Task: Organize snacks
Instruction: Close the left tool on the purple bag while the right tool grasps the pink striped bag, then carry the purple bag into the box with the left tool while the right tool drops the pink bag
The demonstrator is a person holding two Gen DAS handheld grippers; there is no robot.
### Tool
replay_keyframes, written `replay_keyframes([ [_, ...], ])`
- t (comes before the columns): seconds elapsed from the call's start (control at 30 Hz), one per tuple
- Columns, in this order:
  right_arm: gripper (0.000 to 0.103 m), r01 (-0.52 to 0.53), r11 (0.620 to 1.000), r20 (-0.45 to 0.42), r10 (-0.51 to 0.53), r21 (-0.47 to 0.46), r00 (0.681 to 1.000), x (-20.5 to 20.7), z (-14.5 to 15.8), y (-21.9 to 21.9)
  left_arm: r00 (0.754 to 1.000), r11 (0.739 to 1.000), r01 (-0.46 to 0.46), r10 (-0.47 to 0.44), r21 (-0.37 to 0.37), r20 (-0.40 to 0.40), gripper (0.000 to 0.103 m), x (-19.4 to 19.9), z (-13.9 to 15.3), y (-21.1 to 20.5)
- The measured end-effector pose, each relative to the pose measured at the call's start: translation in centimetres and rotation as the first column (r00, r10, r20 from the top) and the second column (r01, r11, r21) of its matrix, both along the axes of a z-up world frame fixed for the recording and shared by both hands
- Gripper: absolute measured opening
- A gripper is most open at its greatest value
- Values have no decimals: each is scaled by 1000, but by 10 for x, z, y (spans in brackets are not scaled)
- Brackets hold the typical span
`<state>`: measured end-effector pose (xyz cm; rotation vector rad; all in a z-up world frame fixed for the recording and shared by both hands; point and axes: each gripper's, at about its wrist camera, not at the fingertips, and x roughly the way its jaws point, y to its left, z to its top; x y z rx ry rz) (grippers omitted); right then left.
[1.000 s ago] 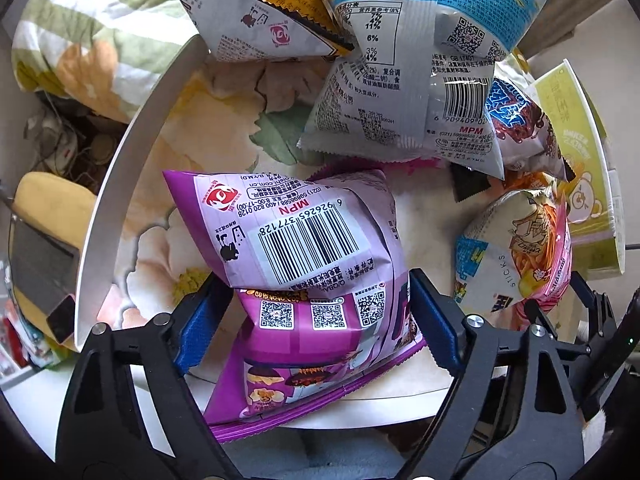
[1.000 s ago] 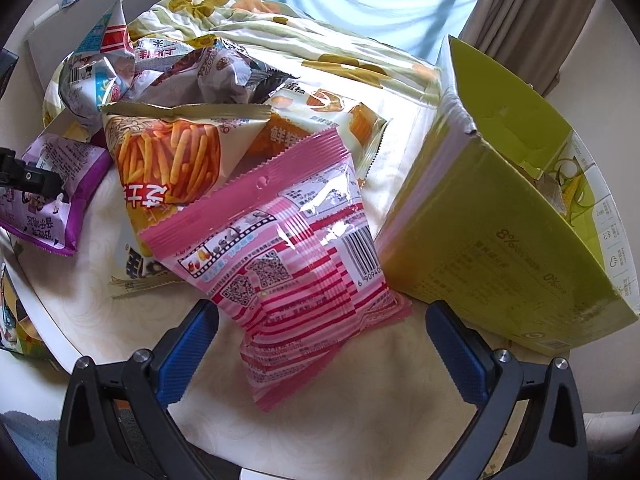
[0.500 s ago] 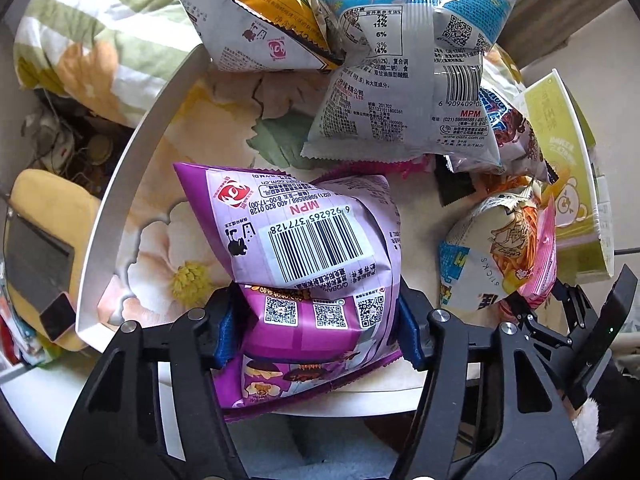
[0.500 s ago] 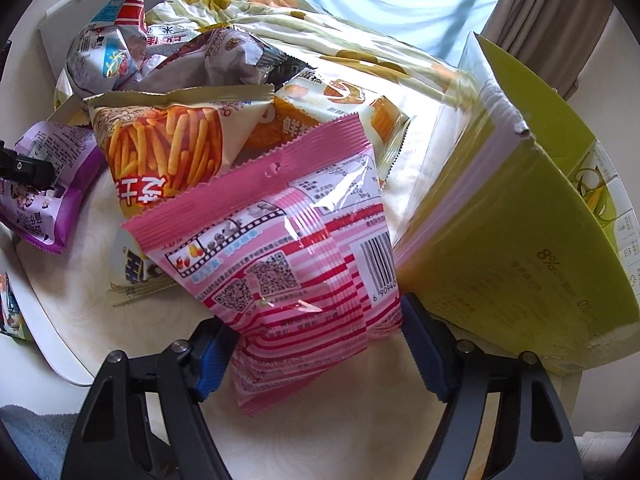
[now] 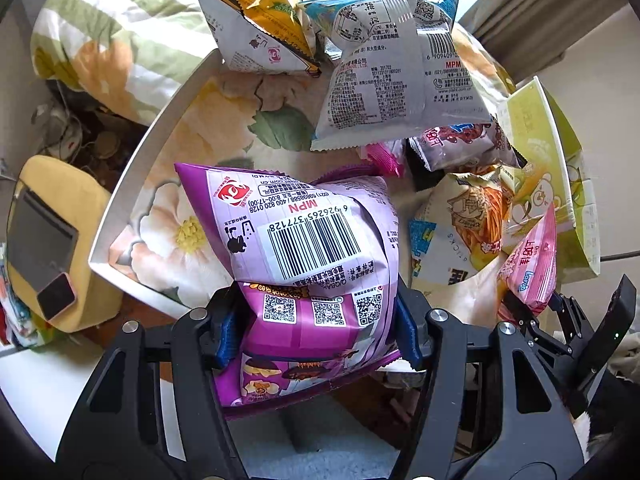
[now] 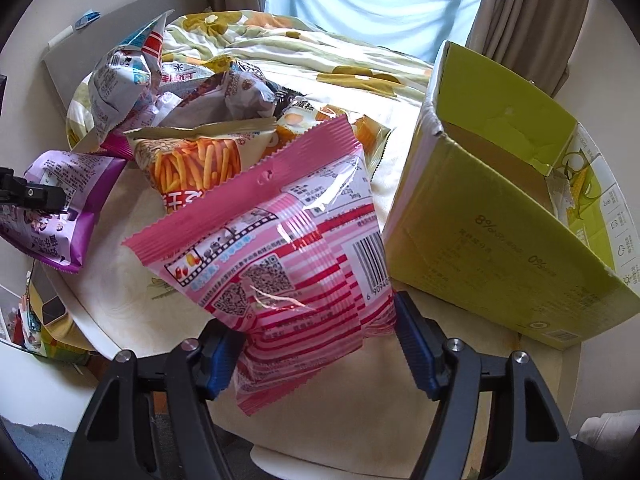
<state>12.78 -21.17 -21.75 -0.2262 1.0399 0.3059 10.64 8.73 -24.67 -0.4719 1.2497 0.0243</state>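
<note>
My left gripper (image 5: 316, 332) is shut on a purple snack bag (image 5: 312, 248) and holds it lifted above the table's near edge. It also shows in the right wrist view (image 6: 52, 208) at the left. My right gripper (image 6: 320, 340) is shut on a pink striped snack bag (image 6: 280, 256) and holds it raised beside the open yellow-green cardboard box (image 6: 512, 216). The pink bag also shows in the left wrist view (image 5: 532, 264), with the box (image 5: 552, 184) behind it. A fries-stick bag (image 6: 196, 160) lies in the pile behind.
Several more snack bags lie heaped on the round floral table (image 5: 192, 148): a blue-white bag (image 5: 396, 76), an orange-white bag (image 5: 260, 36). A bed with a flowered quilt (image 6: 320, 56) is behind. A yellow stool with a phone (image 5: 52, 248) stands at the lower left.
Both grippers closed from open onto their bags and lifted them off the table. The purple bag and the pink bag now hang in the jaws.
</note>
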Motion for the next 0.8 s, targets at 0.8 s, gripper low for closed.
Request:
replay_keyframes([
  [0.8,66,-17,991,186,-9,133,982,-37,114,-56,959,989,149,-149,21,241,57,-15,117,-127],
])
